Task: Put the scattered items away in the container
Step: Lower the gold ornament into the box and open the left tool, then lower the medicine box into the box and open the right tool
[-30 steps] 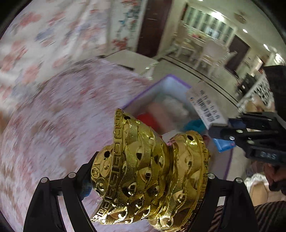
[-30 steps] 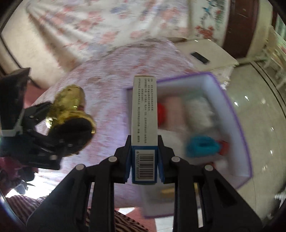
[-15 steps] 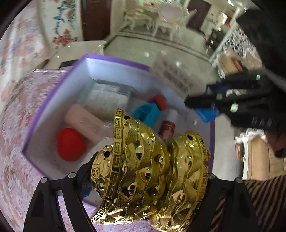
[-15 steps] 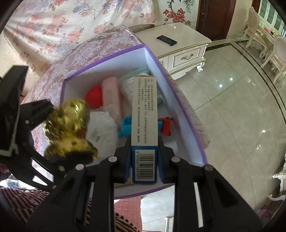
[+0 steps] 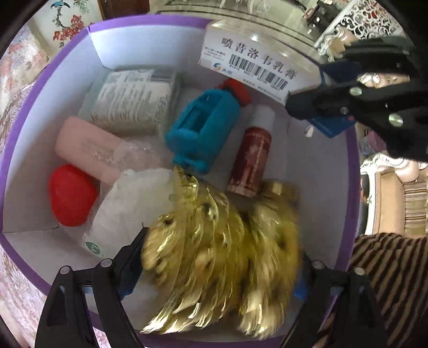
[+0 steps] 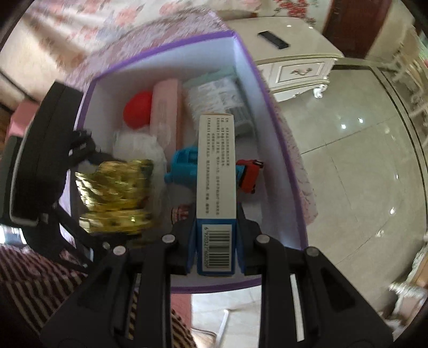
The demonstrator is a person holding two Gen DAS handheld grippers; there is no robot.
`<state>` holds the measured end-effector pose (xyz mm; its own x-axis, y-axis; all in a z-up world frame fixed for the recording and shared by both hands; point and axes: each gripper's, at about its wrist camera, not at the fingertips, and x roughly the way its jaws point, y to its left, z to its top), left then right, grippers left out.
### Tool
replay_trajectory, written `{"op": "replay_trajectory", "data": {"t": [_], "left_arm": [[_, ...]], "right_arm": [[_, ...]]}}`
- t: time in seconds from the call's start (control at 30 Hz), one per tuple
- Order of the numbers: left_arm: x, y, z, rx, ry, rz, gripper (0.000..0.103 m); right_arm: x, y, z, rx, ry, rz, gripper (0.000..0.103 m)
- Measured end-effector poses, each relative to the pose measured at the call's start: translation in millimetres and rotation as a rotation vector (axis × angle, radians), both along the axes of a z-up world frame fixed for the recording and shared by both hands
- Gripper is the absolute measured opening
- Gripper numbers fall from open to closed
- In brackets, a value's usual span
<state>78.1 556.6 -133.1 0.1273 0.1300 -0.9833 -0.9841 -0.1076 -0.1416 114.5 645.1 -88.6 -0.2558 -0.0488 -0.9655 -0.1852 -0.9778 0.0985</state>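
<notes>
A purple-rimmed white container (image 5: 149, 22) fills the left wrist view. The gold ornament (image 5: 222, 254) is blurred between the fingers of my left gripper (image 5: 222, 251), whose jaws are opening; it is slipping down off the pads into the container. In the right wrist view the ornament (image 6: 115, 195) hangs at the container's (image 6: 165, 49) left side. My right gripper (image 6: 216, 227) is shut on a white and blue medicine box (image 6: 216, 166), held above the container's near end. That box (image 5: 256, 59) and gripper (image 5: 315, 107) show at the upper right of the left wrist view.
Inside lie a red ball (image 5: 71, 195), a pink box (image 5: 85, 150), a tissue pack (image 5: 133, 101), a blue toy (image 5: 203, 128), a red can (image 5: 251, 160) and a white packet (image 5: 133, 203). A nightstand (image 6: 294, 64) with a phone (image 6: 272, 40) and tiled floor (image 6: 361, 160) lie beyond.
Both grippers have come down over the container. The gold ornament, held firmly before, now blurs and drops away from the left fingers. The medicine box stays clamped in the right gripper.
</notes>
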Motion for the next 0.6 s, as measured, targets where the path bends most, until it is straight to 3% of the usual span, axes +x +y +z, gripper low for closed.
{"op": "replay_trajectory", "data": {"t": [0.17,0.47,0.6], "left_arm": [[11,-10,-6,-0.02,-0.006,-0.023,0.101],[-10,-29,27,0.056,-0.036,0.098,0.102],[-18,-37,35,0.084,-0.026,0.149,0.102]], "right_arm": [[-4,-2,-7,-0.015,-0.03,0.151,0.027],[0,-27,-17,-0.048,-0.113,0.508,0.027],[-5,-31,-26,-0.029,-0.162,0.6,0.028]]}}
